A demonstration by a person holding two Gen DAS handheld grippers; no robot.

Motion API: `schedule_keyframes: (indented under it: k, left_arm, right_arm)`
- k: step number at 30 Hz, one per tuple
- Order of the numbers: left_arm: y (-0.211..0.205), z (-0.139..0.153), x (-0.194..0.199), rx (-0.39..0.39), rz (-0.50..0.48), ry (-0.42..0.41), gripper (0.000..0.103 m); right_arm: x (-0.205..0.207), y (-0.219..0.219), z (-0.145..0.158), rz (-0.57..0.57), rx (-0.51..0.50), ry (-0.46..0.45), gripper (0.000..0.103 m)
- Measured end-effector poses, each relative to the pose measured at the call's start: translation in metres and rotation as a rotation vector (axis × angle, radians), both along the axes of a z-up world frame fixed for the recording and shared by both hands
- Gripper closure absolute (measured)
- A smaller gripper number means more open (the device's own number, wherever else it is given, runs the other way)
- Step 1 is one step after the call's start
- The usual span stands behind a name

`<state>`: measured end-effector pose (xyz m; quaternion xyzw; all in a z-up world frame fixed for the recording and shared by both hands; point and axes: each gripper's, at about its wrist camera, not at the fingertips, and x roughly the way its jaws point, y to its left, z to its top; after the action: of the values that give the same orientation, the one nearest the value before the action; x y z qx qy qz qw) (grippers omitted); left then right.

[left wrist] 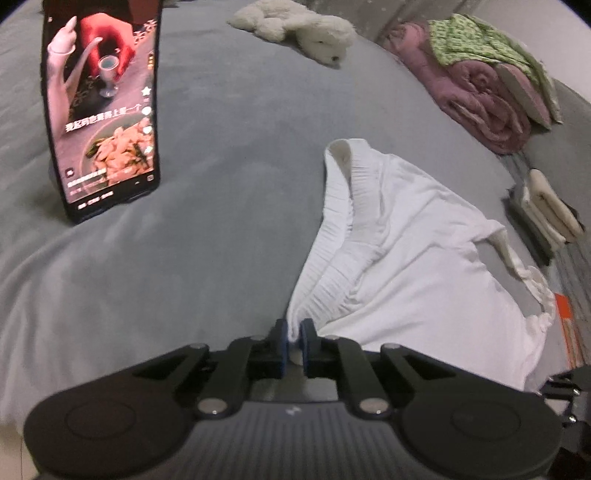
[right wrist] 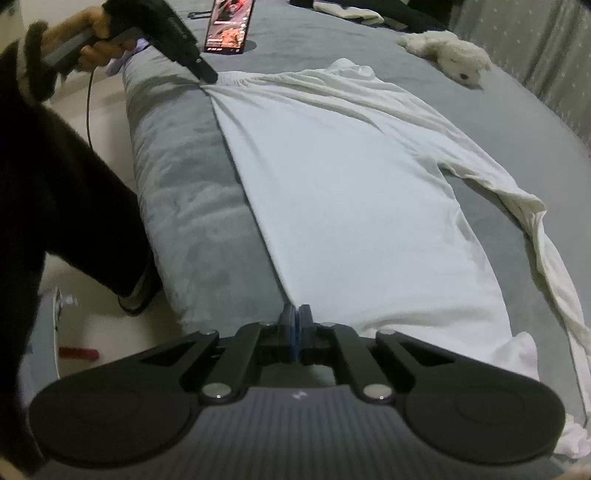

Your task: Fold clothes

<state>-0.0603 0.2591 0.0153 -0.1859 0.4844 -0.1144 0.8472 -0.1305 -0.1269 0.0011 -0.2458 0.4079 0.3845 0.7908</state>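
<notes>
A pair of white trousers (right wrist: 354, 177) lies spread on the grey bed (right wrist: 177, 206), along its near edge. My left gripper (left wrist: 294, 334) is shut on the ribbed waistband (left wrist: 343, 221) of the white trousers (left wrist: 417, 266); it also shows at the far end in the right wrist view (right wrist: 207, 75). My right gripper (right wrist: 296, 317) is shut on the trousers' leg end at the near side. The cloth is stretched taut between the two. The other leg (right wrist: 543, 240) lies crumpled to the right.
A phone (left wrist: 101, 107) stands propped on the bed (left wrist: 229, 155), playing a video. A white plush toy (left wrist: 295, 29) lies farther back. Folded pink and green bedding (left wrist: 491, 92) and a small folded stack (left wrist: 546, 206) sit at the right. The bed edge and floor (right wrist: 96, 266) are on the left.
</notes>
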Motion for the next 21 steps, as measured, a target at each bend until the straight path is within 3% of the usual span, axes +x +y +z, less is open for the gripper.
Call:
schedule_keyframes:
  k: [2,5,13,21]
  left_arm:
    - [0.004,-0.002,0.001,-0.023,0.003,-0.002,0.081]
    - [0.010,-0.005,0.002,-0.058,0.007,-0.005,0.080]
    - [0.025,-0.012,0.006,-0.150,0.017,-0.014,0.075]
    - [0.029,-0.016,0.008,-0.195,-0.005,-0.038,0.073]
  right_arm:
    - [0.002,0.001,0.007,-0.016,0.036,0.003,0.084]
    - [0.009,0.009,0.016,-0.050,0.097,-0.007,0.069]
    - [0.053,0.060,0.049,-0.163,0.259,0.011,0.069]
    - [0.107,0.128,0.067,-0.237,0.266,-0.008,0.069]
